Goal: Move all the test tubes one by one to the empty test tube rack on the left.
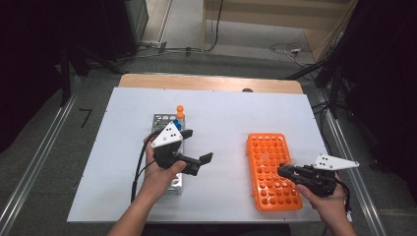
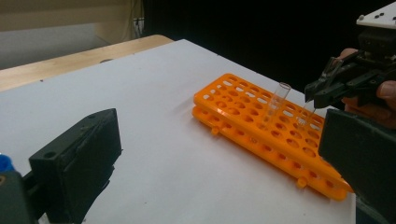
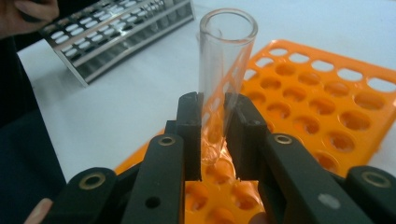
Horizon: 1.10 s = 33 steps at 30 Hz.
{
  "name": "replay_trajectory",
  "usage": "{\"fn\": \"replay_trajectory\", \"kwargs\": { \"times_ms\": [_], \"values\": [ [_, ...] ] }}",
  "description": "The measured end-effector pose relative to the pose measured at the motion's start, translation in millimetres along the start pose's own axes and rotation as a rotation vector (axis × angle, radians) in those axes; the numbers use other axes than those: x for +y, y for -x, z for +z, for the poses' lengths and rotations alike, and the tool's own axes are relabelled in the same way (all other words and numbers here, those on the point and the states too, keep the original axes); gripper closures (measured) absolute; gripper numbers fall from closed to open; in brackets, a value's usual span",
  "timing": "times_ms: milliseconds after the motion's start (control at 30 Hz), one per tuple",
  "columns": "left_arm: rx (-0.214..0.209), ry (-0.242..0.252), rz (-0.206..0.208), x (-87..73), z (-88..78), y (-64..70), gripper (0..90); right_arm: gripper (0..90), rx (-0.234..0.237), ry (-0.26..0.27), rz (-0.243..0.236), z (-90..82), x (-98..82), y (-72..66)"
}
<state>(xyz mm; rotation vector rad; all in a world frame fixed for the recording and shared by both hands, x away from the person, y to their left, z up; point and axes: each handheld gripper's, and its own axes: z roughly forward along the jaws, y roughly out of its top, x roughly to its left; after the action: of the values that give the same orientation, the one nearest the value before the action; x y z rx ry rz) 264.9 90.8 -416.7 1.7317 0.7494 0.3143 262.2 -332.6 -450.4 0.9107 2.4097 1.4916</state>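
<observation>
We see the white table (image 1: 123, 196) first, with an orange tube rack (image 1: 272, 172) lying flat on its right half and a grey metal rack (image 1: 164, 119) on its left. Our left hand (image 1: 160, 176) rests over the metal rack, forearm angled in from below; the left gripper (image 1: 196, 147) points right, jaws spread wide with nothing between them. Our right hand (image 1: 330, 199) sits at the orange rack's right edge, and the right gripper (image 3: 214, 135) pinches a clear glass test tube (image 3: 223, 70), upright with its open mouth on top, above the rack's holes.
</observation>
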Motion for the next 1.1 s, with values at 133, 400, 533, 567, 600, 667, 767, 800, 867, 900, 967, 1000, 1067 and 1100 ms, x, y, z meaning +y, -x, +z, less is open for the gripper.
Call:
{"fn": "replay_trajectory", "kwargs": {
  "times_ms": [133, 400, 533, 567, 600, 667, 767, 800, 867, 900, 967, 1000, 1067, 1100],
  "values": [
    [-0.023, -0.002, -0.002, 0.0, 4.9, 5.1, 0.0, 73.6, 0.017, 0.014, -0.006, 2.9, 6.9, -9.1],
    [-0.074, -0.018, 0.007, 0.0, 19.3, 20.2, 0.2, 73.6, 0.059, 0.0, -0.021, 19.7, 16.6, -27.6],
    [-0.082, -0.036, 0.023, -0.3, 28.0, 30.8, 3.2, 73.6, 0.082, -0.016, -0.036, 31.5, 20.8, -38.8],
    [-0.083, -0.038, 0.024, -0.6, 30.3, 33.6, 5.4, 73.6, 0.087, -0.02, -0.041, 34.3, 21.7, -41.5],
    [-0.088, -0.04, 0.029, -0.8, 32.3, 36.2, 6.4, 73.7, 0.092, -0.026, -0.043, 36.7, 22.6, -44.1],
    [-0.078, -0.044, 0.033, -0.8, 35.6, 40.8, 10.0, 73.6, 0.1, -0.028, -0.047, 41.5, 24.2, -48.4],
    [-0.096, -0.046, 0.034, -0.2, 39.9, 47.1, 16.3, 73.6, 0.109, -0.04, -0.047, 47.9, 25.8, -54.2],
    [-0.107, -0.045, 0.037, -0.1, 41.2, 49.4, 18.6, 73.7, 0.113, -0.042, -0.046, 50.0, 26.2, -56.0],
    [-0.135, -0.044, 0.041, 0.1, 43.2, 53.4, 23.8, 73.6, 0.12, -0.048, -0.046, 53.6, 26.9, -59.4],
    [-0.146, -0.045, 0.043, 0.1, 44.3, 55.6, 27.7, 73.7, 0.121, -0.051, -0.047, 55.3, 27.3, -61.4],
    [-0.172, -0.045, 0.049, -0.3, 46.6, 59.2, 33.9, 73.7, 0.127, -0.056, -0.053, 58.1, 28.0, -65.0],
    [-0.186, -0.045, 0.051, -0.7, 47.9, 61.0, 37.1, 73.7, 0.13, -0.057, -0.056, 59.1, 28.3, -66.8],
    [-0.211, -0.057, 0.064, -1.4, 50.6, 64.5, 42.8, 73.7, 0.134, -0.06, -0.059, 60.8, 28.9, -69.7],
    [-0.225, -0.06, 0.069, -2.0, 52.0, 65.9, 45.2, 73.7, 0.135, -0.06, -0.062, 61.7, 29.1, -70.8]
  ]
}}
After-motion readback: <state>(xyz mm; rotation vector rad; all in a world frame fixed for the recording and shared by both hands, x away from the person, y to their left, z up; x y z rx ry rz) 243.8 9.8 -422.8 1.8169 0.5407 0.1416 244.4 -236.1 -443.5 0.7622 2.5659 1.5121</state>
